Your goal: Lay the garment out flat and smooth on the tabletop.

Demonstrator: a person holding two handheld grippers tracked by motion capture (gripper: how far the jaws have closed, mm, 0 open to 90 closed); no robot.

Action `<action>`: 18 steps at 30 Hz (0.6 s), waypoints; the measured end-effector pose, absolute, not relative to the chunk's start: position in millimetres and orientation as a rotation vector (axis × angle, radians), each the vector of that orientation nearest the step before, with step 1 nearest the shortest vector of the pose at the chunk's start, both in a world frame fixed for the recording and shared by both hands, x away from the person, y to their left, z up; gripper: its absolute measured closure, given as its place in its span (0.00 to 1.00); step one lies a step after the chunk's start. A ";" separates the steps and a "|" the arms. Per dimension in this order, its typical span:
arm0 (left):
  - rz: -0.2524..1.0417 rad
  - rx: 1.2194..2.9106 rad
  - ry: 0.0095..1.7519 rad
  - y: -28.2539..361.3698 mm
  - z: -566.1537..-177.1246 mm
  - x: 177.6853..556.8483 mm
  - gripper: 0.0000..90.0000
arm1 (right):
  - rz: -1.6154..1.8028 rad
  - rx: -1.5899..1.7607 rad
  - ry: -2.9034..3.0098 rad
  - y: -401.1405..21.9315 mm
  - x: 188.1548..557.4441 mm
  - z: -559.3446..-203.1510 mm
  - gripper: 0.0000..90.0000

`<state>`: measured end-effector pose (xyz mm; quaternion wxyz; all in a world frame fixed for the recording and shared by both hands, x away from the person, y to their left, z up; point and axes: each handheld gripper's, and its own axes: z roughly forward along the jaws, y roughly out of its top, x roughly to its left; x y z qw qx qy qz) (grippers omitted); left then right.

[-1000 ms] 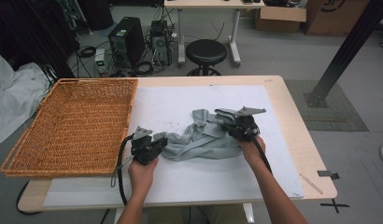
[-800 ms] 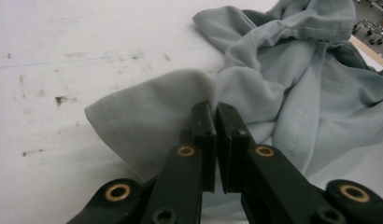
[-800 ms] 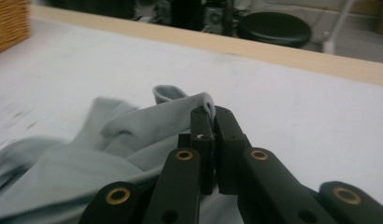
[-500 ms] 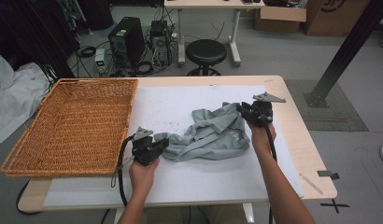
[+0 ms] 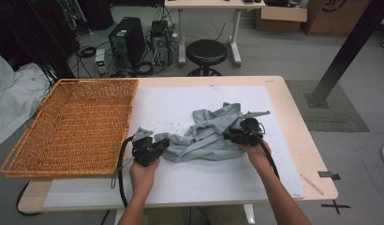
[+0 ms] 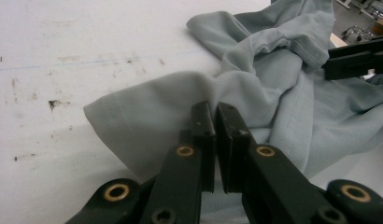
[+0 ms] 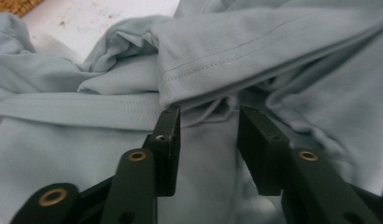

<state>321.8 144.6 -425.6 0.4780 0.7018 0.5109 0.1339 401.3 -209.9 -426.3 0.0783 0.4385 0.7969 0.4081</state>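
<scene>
Regrasp step, by our read: we were spreading the grey shirt (image 5: 213, 136) out on the tabletop (image 5: 199, 183), and one side was pinned while the other was being re-gripped.

Left tongs (image 5: 158, 143) had their jaws nearly together, pinching the hem corner of the shirt; in the left gripper view the cloth edge ran right under the pads (image 6: 202, 122). Right tongs (image 5: 230, 135) sat at the opposite end of the crumpled shirt, jaws partway apart and just opening; a seamed fold lay past the tips in the right gripper view (image 7: 206, 121), cloth between the jaws but not pressed.

Shirt lay bunched between the two tongs, with the wicker basket (image 5: 73, 126) beyond the left tongs, well clear of the cloth.

Next move, as we judged it: push the right tongs forward onto that seamed fold, close on a single layer, then pull away from the left tongs to draw the cloth flat. Risk was catching two layers.
</scene>
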 end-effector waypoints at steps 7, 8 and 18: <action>0.326 1.711 1.244 143.8 -425.3 321.1 0.96 | 1.182 1.337 2.398 -197.2 419.7 -427.6 0.93; 0.327 1.709 1.243 144.2 -425.0 320.6 0.96 | 1.204 1.331 2.375 -198.9 417.6 -425.5 0.94; 0.312 1.695 1.241 148.6 -424.4 310.2 0.96 | 1.426 1.257 2.235 -242.9 352.7 -396.0 0.94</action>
